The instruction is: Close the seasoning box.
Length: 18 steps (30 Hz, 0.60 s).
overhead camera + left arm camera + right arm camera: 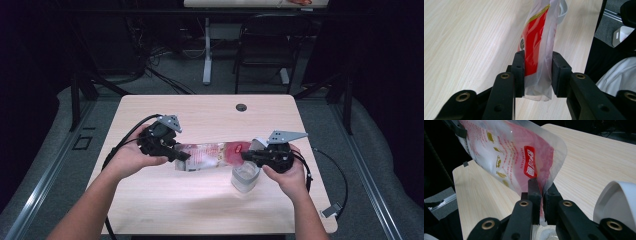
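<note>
clear cup [245, 177] stood on desk [165, 205], near right | bag [210, 154] held stretched above desk, between both tongs | right tongs [246, 156] clamped on bag's red end, over cup | left tongs [184, 157] closed on bag's other end | chair [265, 45] seen beyond desk

Bare table [165, 210] before both hands, far half open, clear cup [245, 178] just below right gripper [248, 156]
</note>
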Each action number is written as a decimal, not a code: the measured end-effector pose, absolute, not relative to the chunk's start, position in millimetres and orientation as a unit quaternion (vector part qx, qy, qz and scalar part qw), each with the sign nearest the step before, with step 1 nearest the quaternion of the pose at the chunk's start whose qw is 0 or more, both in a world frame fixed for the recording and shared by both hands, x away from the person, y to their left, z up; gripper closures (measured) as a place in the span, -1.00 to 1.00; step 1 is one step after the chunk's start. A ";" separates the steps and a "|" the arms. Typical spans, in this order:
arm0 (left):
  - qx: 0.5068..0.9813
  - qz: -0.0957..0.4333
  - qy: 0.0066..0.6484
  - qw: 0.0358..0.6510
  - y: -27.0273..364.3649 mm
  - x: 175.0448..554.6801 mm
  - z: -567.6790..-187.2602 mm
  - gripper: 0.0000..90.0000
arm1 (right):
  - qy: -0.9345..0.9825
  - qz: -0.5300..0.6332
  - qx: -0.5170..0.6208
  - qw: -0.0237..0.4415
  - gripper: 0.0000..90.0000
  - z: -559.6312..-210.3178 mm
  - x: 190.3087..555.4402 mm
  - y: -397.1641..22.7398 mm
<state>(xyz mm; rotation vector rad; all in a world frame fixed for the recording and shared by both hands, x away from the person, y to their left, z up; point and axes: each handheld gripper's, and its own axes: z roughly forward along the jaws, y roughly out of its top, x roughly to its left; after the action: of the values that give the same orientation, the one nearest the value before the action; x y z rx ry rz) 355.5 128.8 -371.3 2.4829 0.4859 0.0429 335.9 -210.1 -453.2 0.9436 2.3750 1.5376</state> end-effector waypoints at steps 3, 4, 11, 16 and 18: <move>0.936 0.017 0.181 0.301 127.9 355.5 -369.7 0.53 | 0.792 0.517 0.317 0.077 0.91 -454.0 336.1 -210.9; 0.936 0.018 0.181 0.303 127.6 355.6 -369.3 0.53 | 0.792 0.517 0.317 0.076 0.91 -454.3 336.2 -211.2; 0.936 0.022 0.178 0.303 125.5 356.9 -366.4 0.54 | 0.793 0.514 0.319 0.078 0.91 -454.7 336.5 -212.4; 0.936 0.020 0.179 0.303 124.6 357.4 -365.0 0.55 | 0.789 0.517 0.322 0.075 0.92 -455.8 336.9 -212.9; 0.936 0.020 0.178 0.304 124.2 357.9 -364.4 0.55 | 0.790 0.517 0.322 0.076 0.92 -455.9 337.1 -213.1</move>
<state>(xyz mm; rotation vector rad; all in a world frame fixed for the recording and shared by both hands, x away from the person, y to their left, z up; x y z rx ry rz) 357.9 124.2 -364.4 2.4787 0.4711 0.0525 337.1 -213.1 -455.9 0.9657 2.3684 1.5490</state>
